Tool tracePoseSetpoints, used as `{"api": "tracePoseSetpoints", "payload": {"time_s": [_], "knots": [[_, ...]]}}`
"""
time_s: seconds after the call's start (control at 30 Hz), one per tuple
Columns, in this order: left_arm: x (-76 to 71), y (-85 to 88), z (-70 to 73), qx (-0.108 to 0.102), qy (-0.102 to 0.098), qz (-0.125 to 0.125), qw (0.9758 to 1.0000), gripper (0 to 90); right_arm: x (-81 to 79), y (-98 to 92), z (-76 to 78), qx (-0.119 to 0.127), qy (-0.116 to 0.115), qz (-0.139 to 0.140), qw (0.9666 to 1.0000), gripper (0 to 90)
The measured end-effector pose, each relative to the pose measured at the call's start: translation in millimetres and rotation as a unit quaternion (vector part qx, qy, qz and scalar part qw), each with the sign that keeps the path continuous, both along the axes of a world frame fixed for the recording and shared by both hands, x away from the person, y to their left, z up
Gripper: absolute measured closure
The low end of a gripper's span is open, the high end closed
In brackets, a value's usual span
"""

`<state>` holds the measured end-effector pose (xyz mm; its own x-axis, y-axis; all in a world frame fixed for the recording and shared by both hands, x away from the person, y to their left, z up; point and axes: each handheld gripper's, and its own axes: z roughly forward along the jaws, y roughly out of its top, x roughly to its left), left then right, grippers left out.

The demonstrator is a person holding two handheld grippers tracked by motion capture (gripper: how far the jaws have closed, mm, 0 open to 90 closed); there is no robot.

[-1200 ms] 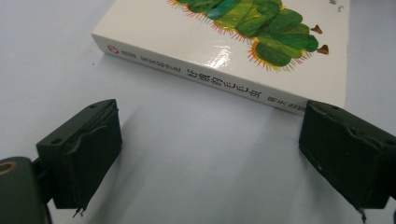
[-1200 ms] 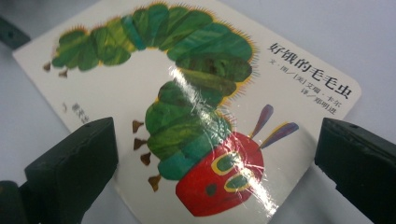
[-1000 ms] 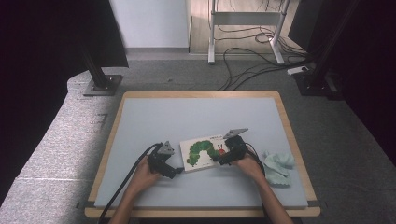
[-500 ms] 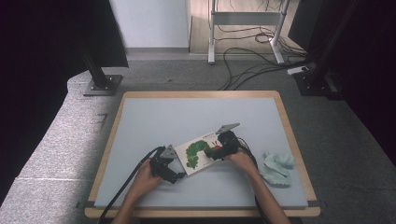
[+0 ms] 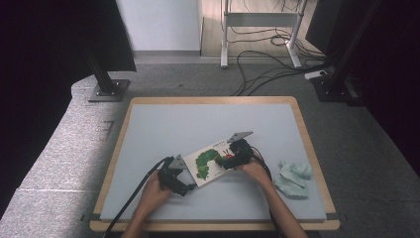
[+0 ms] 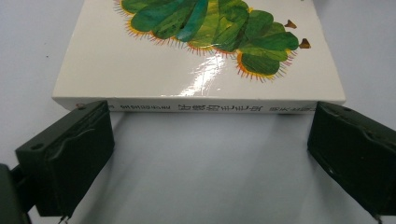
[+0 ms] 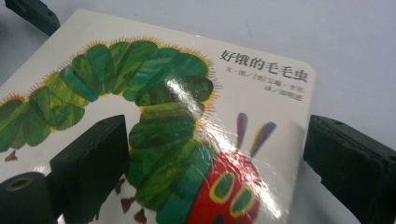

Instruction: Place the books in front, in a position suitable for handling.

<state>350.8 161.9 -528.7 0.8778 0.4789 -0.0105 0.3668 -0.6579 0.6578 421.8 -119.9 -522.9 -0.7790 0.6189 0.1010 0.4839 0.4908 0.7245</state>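
Left gripper (image 6: 205, 154) jaws facing book (image 6: 196, 56) spine, apart

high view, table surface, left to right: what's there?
left gripper → picture book with the green caterpillar → right gripper → crumpled pale green cloth, near the table's right edge.
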Motion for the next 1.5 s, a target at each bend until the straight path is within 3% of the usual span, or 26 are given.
{"api": "tracePoseSetpoints", "payload": {"time_s": [0.13,0.83,1.2,1.5], "knots": [[-0.2,-0.1,-0.1,0.000,0.000,0.000,1.0000,0.3,-9.2,-7.1,9.5,-0.007,-0.013,-0.010,0.9998,6.5],[-0.7,-0.1,-0.4,-0.001,-0.001,0.000,1.0000,0.1,-60.1,-66.6,48.7,-0.040,-0.022,-0.038,0.9982,6.7],[-0.6,0.0,-0.4,0.000,-0.002,0.000,1.0000,0.1,-85.3,-108.0,56.7,-0.055,-0.034,-0.068,0.9956,3.1],[-0.7,-0.1,-0.5,-0.001,-0.001,0.001,1.0000,0.2,-99.4,-143.5,53.5,-0.077,-0.040,-0.104,0.9908,0.7]]}}
